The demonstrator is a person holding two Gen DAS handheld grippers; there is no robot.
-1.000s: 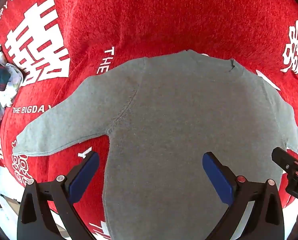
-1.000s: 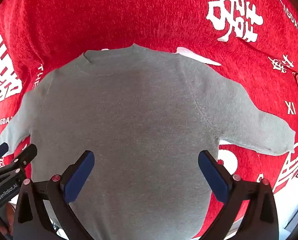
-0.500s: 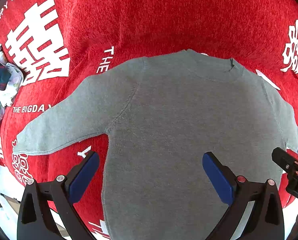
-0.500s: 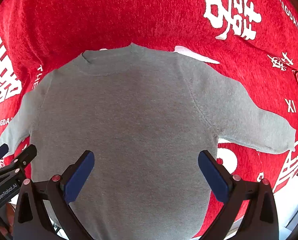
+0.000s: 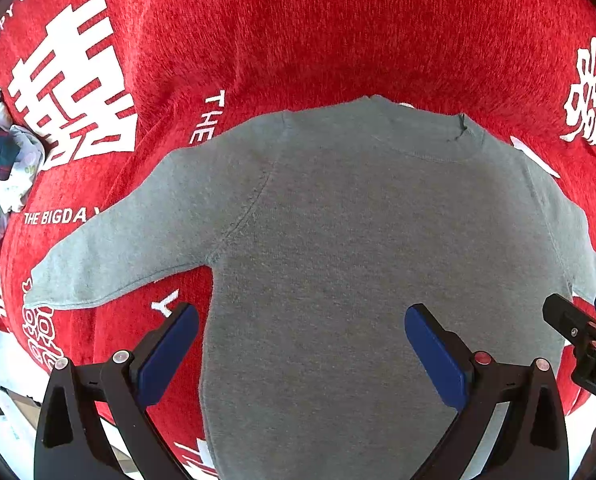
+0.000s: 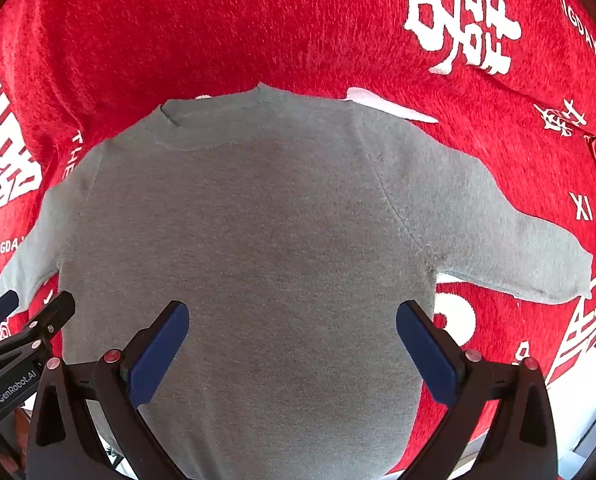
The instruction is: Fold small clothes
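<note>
**Grey sweater laid flat, both grippers held open above its lower half**

A small grey sweater (image 5: 358, 248) is spread face-up on a red plush cloth (image 5: 298, 32) printed with white characters and lettering. The neckline is turned away from the cameras and the hem lies nearest them. Both sleeves are stretched out to the sides: the left sleeve (image 5: 110, 256) is seen angling down and outward in the left wrist view, and the right sleeve (image 6: 518, 240) is seen doing the same in the right wrist view.

The left gripper (image 5: 302, 350) is held over the lower left part of the sweater body, pointed forward toward the collar. Its blue pads (image 5: 166, 354) are spread wide apart and nothing is held between them; one pad is seen over the red cloth just beside the sweater's side seam, the other over the grey fabric.

The right gripper (image 6: 292, 348) is held likewise over the lower right part of the body, with its fingers spread wide and nothing between them. Whether either gripper touches the fabric cannot be told.

Each gripper is visible at the edge of the other's view, so the two are held side by side. A bundle of crumpled clothes (image 5: 2, 168) is seen at the far left edge of the cloth.
</note>
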